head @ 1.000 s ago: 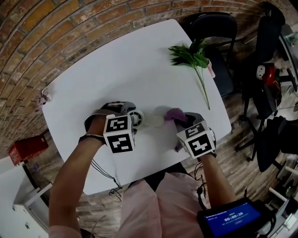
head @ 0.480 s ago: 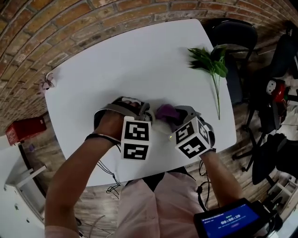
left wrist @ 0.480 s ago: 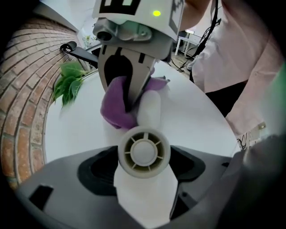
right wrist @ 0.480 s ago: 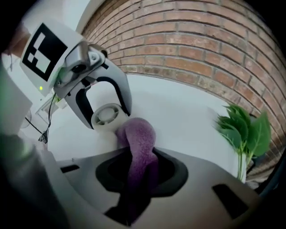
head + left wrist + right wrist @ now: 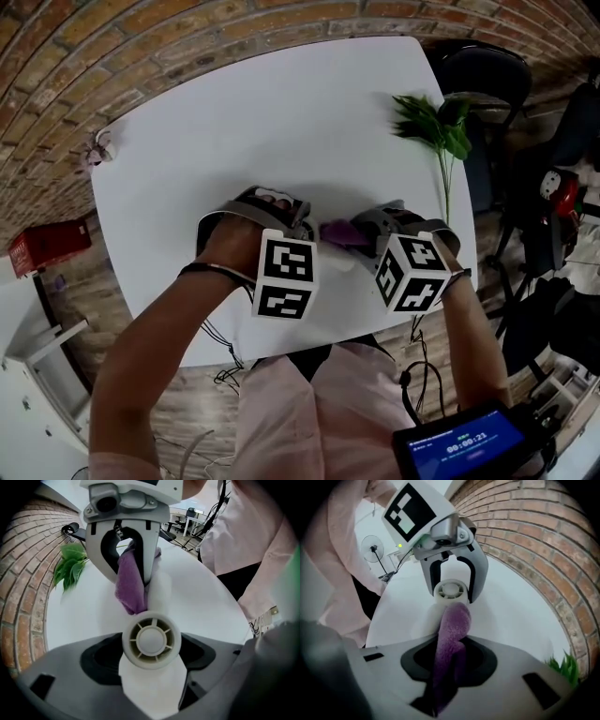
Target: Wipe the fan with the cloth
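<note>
Left tongs (image 5: 452,595) are clamped on the small white fan (image 5: 151,639), holding it over the counter (image 5: 234,122) with its hub facing the other hand, likely to steady it for wiping. Right tongs (image 5: 135,573) pinch the purple cloth (image 5: 452,630) tight; the cloth's free end looks pressed against the fan's front rim.

Close, opposed gripper views, fan (image 5: 151,640) shared

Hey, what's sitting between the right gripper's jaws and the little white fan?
The fuzzy purple cloth, clamped in the right gripper, reaches to the small white plastic fan held by the left gripper; the right gripper view shows it.
</note>
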Demonstrator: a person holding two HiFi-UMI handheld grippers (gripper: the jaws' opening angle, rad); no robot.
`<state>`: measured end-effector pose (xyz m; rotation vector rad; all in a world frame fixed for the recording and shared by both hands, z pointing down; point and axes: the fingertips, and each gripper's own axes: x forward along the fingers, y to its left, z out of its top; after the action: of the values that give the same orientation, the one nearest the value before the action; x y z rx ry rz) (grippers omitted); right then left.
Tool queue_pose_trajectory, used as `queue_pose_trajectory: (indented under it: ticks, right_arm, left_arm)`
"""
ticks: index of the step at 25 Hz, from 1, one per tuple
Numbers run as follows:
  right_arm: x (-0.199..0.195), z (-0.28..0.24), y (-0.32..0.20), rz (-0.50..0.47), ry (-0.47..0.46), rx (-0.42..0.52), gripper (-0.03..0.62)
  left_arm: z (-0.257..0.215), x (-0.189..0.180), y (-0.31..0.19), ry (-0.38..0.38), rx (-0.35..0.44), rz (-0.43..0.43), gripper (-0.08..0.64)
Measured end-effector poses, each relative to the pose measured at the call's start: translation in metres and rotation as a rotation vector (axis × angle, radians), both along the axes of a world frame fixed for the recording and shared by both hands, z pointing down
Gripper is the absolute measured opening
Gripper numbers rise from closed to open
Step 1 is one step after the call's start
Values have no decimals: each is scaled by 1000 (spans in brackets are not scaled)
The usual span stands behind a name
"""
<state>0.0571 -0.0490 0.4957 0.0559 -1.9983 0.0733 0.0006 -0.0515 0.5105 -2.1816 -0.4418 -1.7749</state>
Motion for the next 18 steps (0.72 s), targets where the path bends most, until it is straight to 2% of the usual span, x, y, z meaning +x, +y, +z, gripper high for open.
queue_pose_trajectory:
  ticks: [3, 6, 18]
  right_arm:
    - [6, 0, 8, -39, 2, -24, 77]
    - [13, 1, 16, -29, 1, -53, 77]
    - [36, 3, 44, 163, -7, -103, 77]
  left_arm:
    - [1, 0, 0, -4, -2, -4, 367]
    - [2, 0, 0, -8, -12, -8, 368]
    - [4, -3, -2, -19, -15, -24, 368]
